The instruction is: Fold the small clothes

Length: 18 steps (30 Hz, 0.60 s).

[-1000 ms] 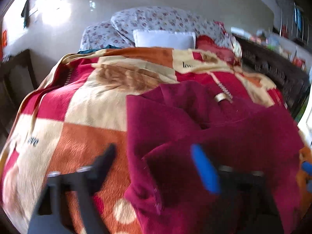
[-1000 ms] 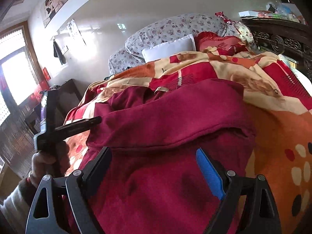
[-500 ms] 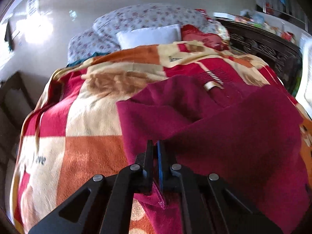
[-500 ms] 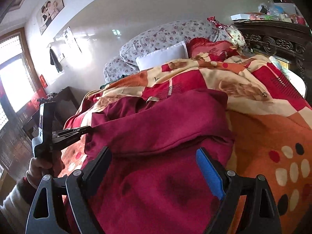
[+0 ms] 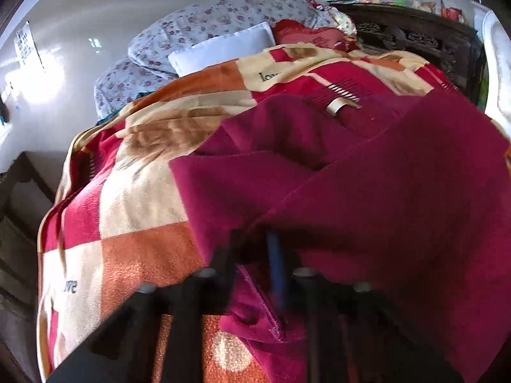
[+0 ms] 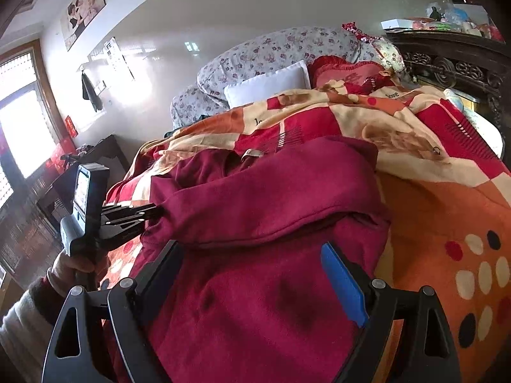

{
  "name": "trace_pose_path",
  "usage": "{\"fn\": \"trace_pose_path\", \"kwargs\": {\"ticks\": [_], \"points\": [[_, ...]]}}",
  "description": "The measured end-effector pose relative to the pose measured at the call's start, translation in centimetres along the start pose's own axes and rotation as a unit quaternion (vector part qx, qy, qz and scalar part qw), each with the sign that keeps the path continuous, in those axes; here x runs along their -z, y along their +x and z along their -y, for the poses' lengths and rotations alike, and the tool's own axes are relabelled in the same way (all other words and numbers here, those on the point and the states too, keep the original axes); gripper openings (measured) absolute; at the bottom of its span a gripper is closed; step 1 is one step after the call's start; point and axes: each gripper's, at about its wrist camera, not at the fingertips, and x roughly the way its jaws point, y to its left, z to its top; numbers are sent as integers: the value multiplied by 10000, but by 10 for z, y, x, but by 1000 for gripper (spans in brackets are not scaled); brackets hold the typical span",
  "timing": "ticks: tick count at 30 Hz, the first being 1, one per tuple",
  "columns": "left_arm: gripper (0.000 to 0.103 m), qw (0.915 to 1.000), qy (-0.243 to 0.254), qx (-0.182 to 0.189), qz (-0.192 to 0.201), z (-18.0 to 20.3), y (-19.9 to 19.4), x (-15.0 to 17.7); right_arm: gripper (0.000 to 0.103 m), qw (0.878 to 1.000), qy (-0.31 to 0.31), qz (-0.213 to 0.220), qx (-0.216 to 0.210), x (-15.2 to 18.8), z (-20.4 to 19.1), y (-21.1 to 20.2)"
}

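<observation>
A dark red fleece garment [image 6: 271,210] lies on the patchwork blanket [image 6: 447,223] of a bed, partly folded over itself; it also shows in the left wrist view [image 5: 367,191]. My left gripper [image 5: 254,255] is shut on the garment's left edge and lifts a fold of it; it is blurred. From the right wrist view it [image 6: 153,214] grips the cloth at the left. My right gripper [image 6: 252,274] is open and empty, just above the garment's near part.
Floral pillows [image 6: 271,51], a white pillow [image 6: 268,83] and a red cushion [image 6: 345,70] lie at the bed's head. A dark carved wooden headboard [image 6: 453,63] with clutter stands at the right. A dark table [image 6: 80,172] and a window [image 6: 22,134] are at the left.
My left gripper closed on the garment's left edge and has lifted and pulled the fold toward the right. My right gripper stays open over the garment.
</observation>
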Motion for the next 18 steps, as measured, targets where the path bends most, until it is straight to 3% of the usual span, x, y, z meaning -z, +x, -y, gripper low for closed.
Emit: {"fn": "trace_pose_path", "kwargs": {"ticks": [5,7,9,10,14,16,18], "points": [[3,9977,-470,268,419,-27,-31,-15,91,9991,5,350,249,-26,11,-17],[3,9961,-691,111,530,-42,-42,-23,90,9982,-90,455,379,-40,11,-19],[3,9954,-852,-24,447,-53,-37,-27,80,9962,-279,440,694,-55,9,-13],[3,9951,-926,0,345,-57,-32,-26,70,9958,-338,395,750,-59,9,-9],[3,9964,-837,-76,-103,-47,-1,-11,51,9940,-572,-222,902,-65,15,38],[4,9964,-813,-154,-191,-42,7,-5,44,9883,-646,-677,1201,-57,27,64],[4,9964,-783,-226,-225,-38,11,-3,42,9797,-674,-1120,1519,-45,46,82]]}}
